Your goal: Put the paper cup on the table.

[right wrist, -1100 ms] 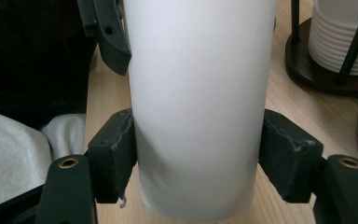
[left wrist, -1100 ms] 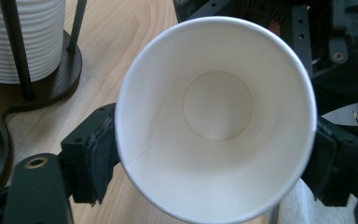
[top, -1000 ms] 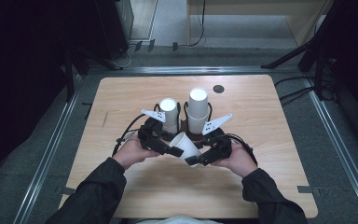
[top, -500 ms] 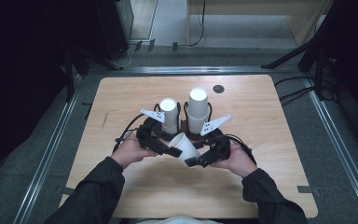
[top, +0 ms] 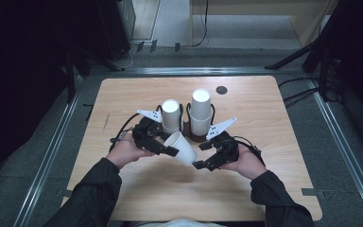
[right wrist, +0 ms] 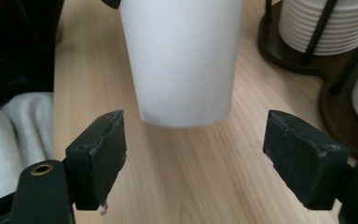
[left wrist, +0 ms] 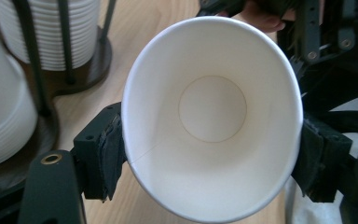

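White paper cup (top: 182,147): held off the table between the two grippers, nearer the front edge than the two stacks, about midway between the left and right edges
Left gripper (left wrist: 205,154): pads clamped on the cup's rim from both sides; the mouth is squeezed into an oval, so the grip is firm and perhaps a touch hard
Left jaw motion: jaws closed in on the rim a moment ago and have since steadied, with the cup between them
Right gripper (right wrist: 193,154): jaws spread wide on either side of the cup's closed bottom, pads clear of the wall, holding nothing
Right jaw motion: jaws opened out a moment ago and have since held wide; the cup's base sits in line with the gap but untouched
Step in hand, as I judge it: a handover just made, the left gripper now carrying the cup alone
Doing it well: draw the right gripper straight back so a pad does not clip the base; keep the left grip just tight enough, since thin paper creases
Cup's long axis: lying close to level, running from the left gripper toward the right one
Which way it points: open mouth toward the left gripper, bottom toward the right gripper
Cup stacks in black wire holders (top: 171,115): behind the grippers near the table's centre, upside down, the right one (top: 201,111) taller
Table (top: 274,123): pale wood
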Demonstrator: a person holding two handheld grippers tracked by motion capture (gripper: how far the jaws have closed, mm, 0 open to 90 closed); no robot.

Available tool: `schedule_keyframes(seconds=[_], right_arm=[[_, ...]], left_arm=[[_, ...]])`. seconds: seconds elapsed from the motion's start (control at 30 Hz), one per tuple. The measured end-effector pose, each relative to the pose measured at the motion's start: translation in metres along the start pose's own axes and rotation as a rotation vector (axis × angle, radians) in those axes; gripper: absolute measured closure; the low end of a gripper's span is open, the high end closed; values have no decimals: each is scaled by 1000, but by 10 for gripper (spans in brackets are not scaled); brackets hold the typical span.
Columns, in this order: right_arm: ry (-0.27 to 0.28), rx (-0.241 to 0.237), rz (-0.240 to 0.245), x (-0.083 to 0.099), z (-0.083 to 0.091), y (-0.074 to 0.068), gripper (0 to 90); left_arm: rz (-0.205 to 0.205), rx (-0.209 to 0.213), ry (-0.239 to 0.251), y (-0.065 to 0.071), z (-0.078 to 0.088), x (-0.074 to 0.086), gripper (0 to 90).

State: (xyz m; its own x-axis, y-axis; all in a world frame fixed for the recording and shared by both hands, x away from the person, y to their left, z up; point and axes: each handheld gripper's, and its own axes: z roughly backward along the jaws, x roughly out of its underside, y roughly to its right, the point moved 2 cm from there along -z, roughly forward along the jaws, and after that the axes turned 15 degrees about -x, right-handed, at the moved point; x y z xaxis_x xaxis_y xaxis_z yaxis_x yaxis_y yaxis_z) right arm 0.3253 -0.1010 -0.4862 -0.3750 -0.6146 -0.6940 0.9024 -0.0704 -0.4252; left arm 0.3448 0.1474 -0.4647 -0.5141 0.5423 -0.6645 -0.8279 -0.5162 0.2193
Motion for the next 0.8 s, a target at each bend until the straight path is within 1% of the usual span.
schedule_keyframes(seconds=[0.13, 0.27, 0.33, 0.43, 0.5, 0.53, 0.63, 0.67, 0.8], right_arm=[[4, 31, 11, 2, 4, -1, 215], [7, 66, 1, 5, 7, -1, 215], [12, 74, -3, 6, 9, -1, 215], [9, 88, 3, 8, 11, 0, 215], [10, 113, -16, 10, 14, 1, 216], [13, 115, -20, 10, 14, 2, 216], [21, 124, -56, 14, 19, 7, 218], [31, 129, -55, 16, 21, 8, 218], [53, 156, -55, 21, 27, 11, 218]], left_arm=[[-6, -48, -27, -3, 3, 3, 228], [2, -71, -33, -6, 9, 6, 228], [-6, -83, -39, -7, 12, 7, 228], [-5, -93, -48, -10, 18, 10, 228], [-6, -106, -50, -12, 22, 12, 228], [-10, -115, -54, -14, 24, 14, 227], [-23, -142, -58, -17, 30, 17, 227], [-30, -152, -58, -18, 32, 18, 227], [-23, -186, -56, -25, 41, 23, 227]])
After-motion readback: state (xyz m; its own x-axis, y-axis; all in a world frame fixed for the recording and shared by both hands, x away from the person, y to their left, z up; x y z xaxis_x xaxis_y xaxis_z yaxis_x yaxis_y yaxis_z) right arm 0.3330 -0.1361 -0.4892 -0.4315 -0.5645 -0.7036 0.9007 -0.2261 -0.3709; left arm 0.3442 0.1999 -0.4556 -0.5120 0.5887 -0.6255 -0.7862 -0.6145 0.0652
